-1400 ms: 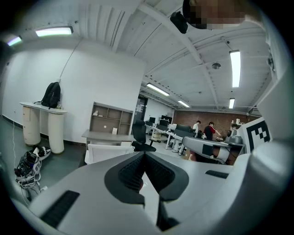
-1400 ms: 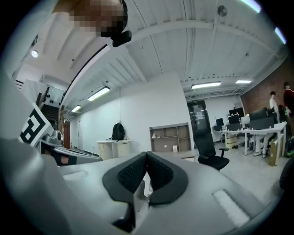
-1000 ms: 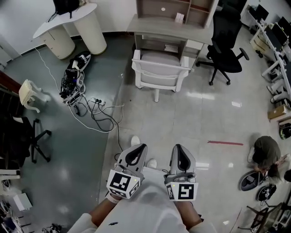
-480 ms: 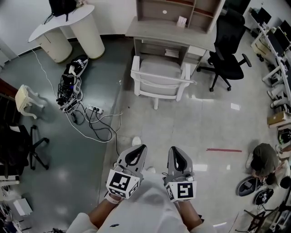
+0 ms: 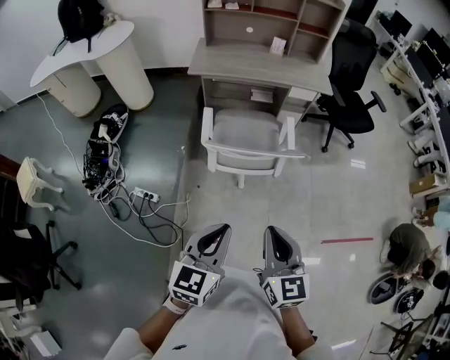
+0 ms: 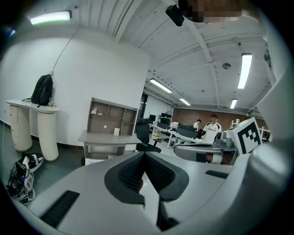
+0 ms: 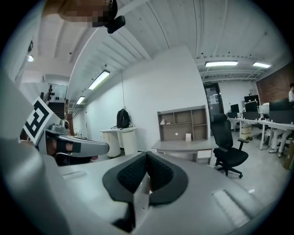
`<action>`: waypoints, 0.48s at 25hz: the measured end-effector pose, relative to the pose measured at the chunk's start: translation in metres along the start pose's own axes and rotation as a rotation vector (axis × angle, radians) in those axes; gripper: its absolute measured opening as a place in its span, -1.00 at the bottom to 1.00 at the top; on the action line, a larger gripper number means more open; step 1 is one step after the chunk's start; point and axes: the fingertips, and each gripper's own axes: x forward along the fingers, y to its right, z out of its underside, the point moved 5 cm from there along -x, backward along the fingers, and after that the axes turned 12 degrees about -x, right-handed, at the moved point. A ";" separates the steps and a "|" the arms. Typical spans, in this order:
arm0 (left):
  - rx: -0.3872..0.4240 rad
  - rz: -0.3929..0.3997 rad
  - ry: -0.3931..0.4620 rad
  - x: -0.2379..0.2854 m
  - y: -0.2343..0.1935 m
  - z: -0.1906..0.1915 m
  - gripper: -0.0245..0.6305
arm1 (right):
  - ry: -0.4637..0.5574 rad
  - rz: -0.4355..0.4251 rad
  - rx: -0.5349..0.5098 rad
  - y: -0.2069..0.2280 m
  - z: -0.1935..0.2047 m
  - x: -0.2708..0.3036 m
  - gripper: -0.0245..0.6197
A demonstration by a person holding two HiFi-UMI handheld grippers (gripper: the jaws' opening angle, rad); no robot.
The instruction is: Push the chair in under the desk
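1. The left gripper (image 5: 219, 230) and right gripper (image 5: 271, 230) sit side by side in front of the person's body, pointing towards the chair. Each gripper view shows the ribbed pads pressed together with nothing between them.
2. The white chair (image 5: 247, 133) stands pulled out in front of the desk (image 5: 246, 60). Its back faces the grippers and the front of its seat is near the desk's front edge. It is well apart from both grippers.
3. A black office chair (image 5: 355, 74) stands just beside the desk's right end, near the white chair's right arm. A shelf unit (image 5: 271, 17) stands on the desk.
4. To the left, a power strip and loose cables (image 5: 144, 204) trail across the floor from a heap of gear (image 5: 102, 148). Their nearest loops lie beside the left gripper's side of the path.
5. A strip of red tape (image 5: 346, 240) lies on the floor to the right, and a person (image 5: 409, 246) crouches at the far right edge.
6. A stretch of pale glossy floor (image 5: 246, 200) runs from the grippers to the chair's back.
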 end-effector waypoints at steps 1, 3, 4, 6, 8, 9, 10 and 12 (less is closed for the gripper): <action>-0.002 0.007 0.001 0.004 -0.010 -0.008 -0.91 | 0.002 0.004 0.000 -0.001 -0.005 0.012 -0.89; -0.006 0.023 -0.005 0.012 -0.029 -0.019 -0.91 | 0.001 0.013 -0.002 -0.006 -0.012 0.034 -0.89; -0.006 0.032 -0.008 0.015 -0.038 -0.023 -0.91 | 0.002 0.018 -0.004 -0.008 -0.014 0.045 -0.89; 0.010 0.056 -0.013 0.025 -0.052 -0.032 -0.91 | 0.009 0.036 -0.011 -0.010 -0.018 0.067 -0.89; 0.039 0.072 -0.014 0.033 -0.063 -0.040 -0.91 | 0.013 0.054 -0.019 -0.010 -0.020 0.083 -0.89; 0.050 0.076 -0.013 0.035 -0.067 -0.043 -0.91 | 0.012 0.063 -0.021 -0.011 -0.020 0.089 -0.89; 0.053 0.078 -0.013 0.038 -0.073 -0.046 -0.91 | 0.009 0.069 -0.024 -0.011 -0.021 0.095 -0.89; 0.044 0.078 -0.016 0.043 -0.085 -0.052 -0.91 | 0.002 0.077 -0.041 -0.010 -0.024 0.109 -0.89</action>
